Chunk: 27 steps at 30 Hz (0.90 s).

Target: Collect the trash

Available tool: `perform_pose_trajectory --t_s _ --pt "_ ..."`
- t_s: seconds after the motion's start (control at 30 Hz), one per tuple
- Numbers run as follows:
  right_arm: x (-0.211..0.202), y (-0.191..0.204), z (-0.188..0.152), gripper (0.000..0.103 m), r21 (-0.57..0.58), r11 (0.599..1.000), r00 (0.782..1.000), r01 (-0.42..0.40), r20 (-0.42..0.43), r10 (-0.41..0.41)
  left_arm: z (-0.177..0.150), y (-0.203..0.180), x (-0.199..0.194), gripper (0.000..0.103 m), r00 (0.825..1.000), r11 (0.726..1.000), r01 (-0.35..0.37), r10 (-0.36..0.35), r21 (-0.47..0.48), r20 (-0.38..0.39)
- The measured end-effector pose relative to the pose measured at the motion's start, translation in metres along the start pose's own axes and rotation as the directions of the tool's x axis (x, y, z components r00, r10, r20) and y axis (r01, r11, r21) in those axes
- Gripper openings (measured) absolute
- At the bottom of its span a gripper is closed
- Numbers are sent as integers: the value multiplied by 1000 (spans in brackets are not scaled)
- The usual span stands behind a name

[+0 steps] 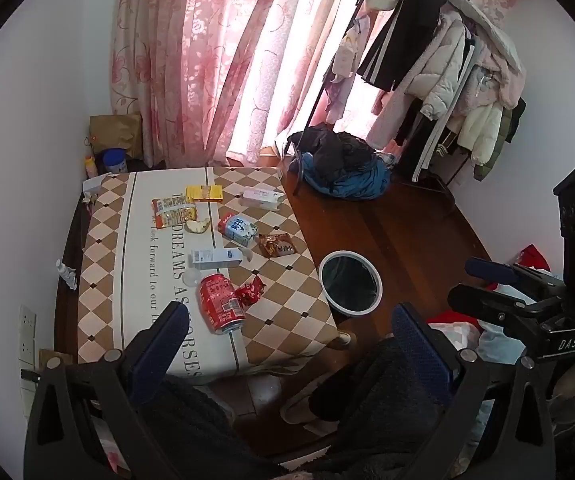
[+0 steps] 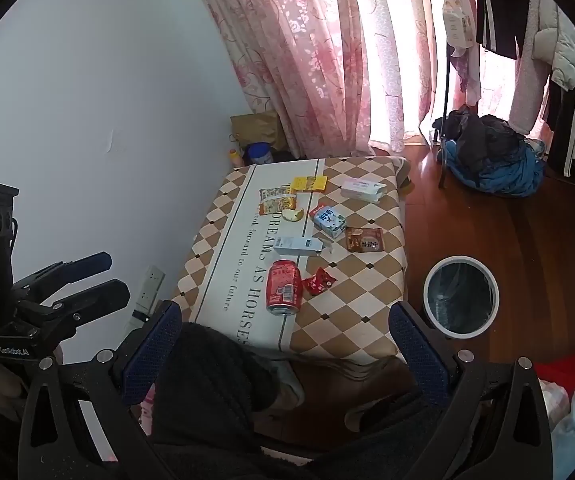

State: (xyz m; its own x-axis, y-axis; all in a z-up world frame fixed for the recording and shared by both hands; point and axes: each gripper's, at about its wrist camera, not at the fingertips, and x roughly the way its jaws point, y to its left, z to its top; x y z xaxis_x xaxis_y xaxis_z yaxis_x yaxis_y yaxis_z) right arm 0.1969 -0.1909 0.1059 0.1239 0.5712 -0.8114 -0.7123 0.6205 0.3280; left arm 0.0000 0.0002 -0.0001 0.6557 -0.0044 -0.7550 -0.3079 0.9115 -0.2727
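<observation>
Both claws wide open, empty: left gripper, right gripper. Red can mid-frame: light, slippery (dentable); best pinched across its middle.

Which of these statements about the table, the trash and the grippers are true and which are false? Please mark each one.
1. The red can lies on its side on the table. True.
2. The bin stands on the table. False: it stands on the wooden floor, beside the table.
3. The left gripper is shut on the red can. False: its jaws are open and empty, and the can lies apart from them.
4. A red wrapper lies beside the red can. True.
5. The right gripper holds the blue and white milk carton. False: it is open and empty; the carton lies on the table.
</observation>
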Motion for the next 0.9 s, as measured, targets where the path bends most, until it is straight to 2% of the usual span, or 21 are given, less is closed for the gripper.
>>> perform_pose_trajectory --t_s 0.9 --pt "10 4 -4 103 -5 1000 1000 -30 3 30 6 4 -9 103 1000 1000 9 -8 -14 24"
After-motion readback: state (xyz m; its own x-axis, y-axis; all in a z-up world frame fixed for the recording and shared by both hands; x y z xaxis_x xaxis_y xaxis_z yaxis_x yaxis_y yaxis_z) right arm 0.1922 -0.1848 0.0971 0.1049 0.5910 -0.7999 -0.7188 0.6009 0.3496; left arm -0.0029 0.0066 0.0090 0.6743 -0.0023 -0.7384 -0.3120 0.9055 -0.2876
